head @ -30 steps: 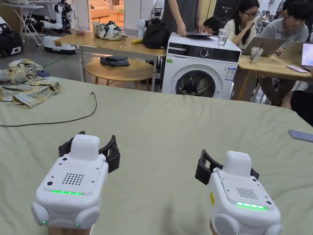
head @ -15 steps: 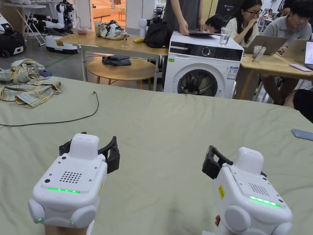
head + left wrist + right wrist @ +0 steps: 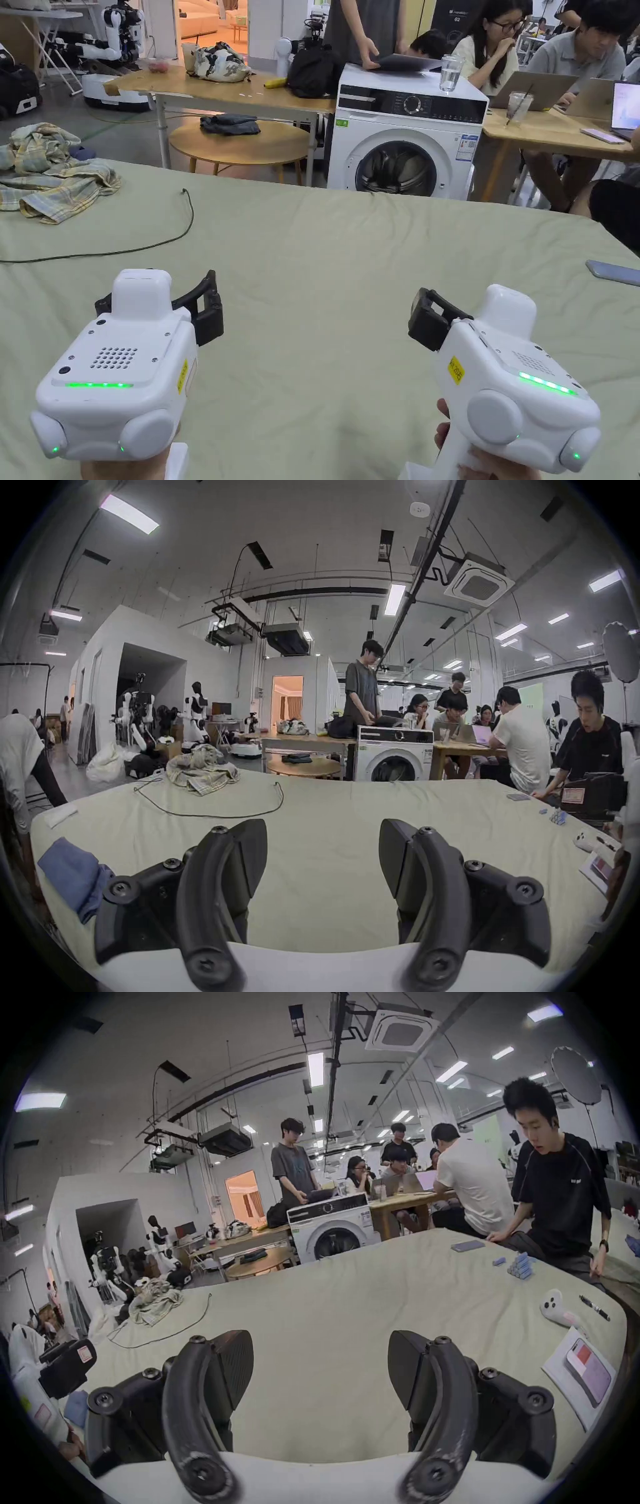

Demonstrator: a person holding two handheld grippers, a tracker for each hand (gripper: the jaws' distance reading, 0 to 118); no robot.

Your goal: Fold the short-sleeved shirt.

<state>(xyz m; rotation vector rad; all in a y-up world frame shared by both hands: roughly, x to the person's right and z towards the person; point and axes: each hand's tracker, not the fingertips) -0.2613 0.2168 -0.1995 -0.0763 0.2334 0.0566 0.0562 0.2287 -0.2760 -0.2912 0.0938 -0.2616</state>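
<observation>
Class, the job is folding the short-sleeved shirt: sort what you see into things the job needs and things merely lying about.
Needed:
plaid shirt
left gripper
right gripper

Lying about:
black cable
phone
blue cloth
pen

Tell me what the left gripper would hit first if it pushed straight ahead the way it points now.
Nothing soon: the left gripper, jaws open and empty, faces bare pale green sheet. The thin black cable curves just left of that line, and the white washing machine stands beyond the far edge. Depth is hard to judge.
</observation>
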